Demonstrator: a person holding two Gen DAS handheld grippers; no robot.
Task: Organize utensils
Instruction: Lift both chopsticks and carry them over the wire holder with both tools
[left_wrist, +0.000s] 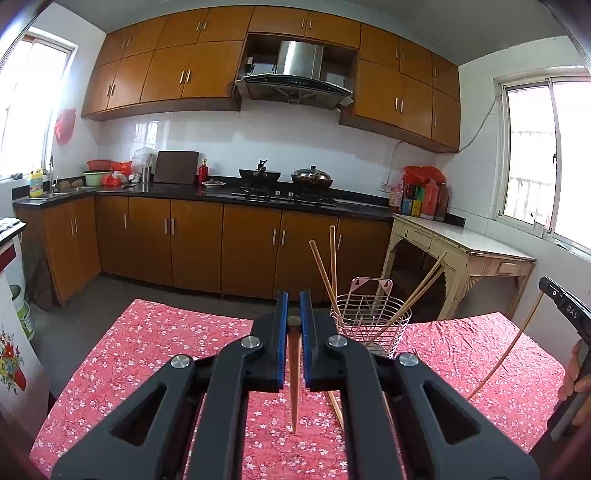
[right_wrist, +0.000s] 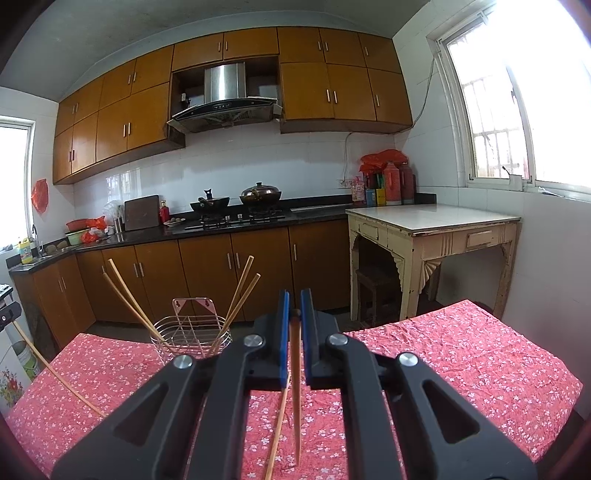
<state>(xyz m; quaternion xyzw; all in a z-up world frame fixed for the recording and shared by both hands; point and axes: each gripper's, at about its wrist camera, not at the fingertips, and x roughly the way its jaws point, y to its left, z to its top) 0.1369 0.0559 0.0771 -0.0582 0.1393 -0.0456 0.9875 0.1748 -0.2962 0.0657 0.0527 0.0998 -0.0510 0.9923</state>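
Observation:
A wire utensil basket (left_wrist: 371, 323) stands on the red floral tablecloth (left_wrist: 147, 350) and holds several wooden chopsticks (left_wrist: 325, 271) that lean outward. It also shows in the right wrist view (right_wrist: 192, 332) with its chopsticks (right_wrist: 240, 291). My left gripper (left_wrist: 294, 314) is shut on a chopstick (left_wrist: 294, 376) that hangs point down over the cloth, left of the basket. My right gripper (right_wrist: 294, 314) is shut on a chopstick (right_wrist: 295, 391), right of the basket. The right gripper (left_wrist: 565, 314) also shows at the left wrist view's right edge with its chopstick (left_wrist: 498, 358).
One loose chopstick (right_wrist: 279, 424) lies on the cloth (right_wrist: 461, 354) below my right gripper, and one (left_wrist: 336, 408) lies below my left. A worn cream side table (right_wrist: 432, 229) stands beyond the table's far right. Kitchen cabinets (left_wrist: 221, 243) and a stove counter line the far wall.

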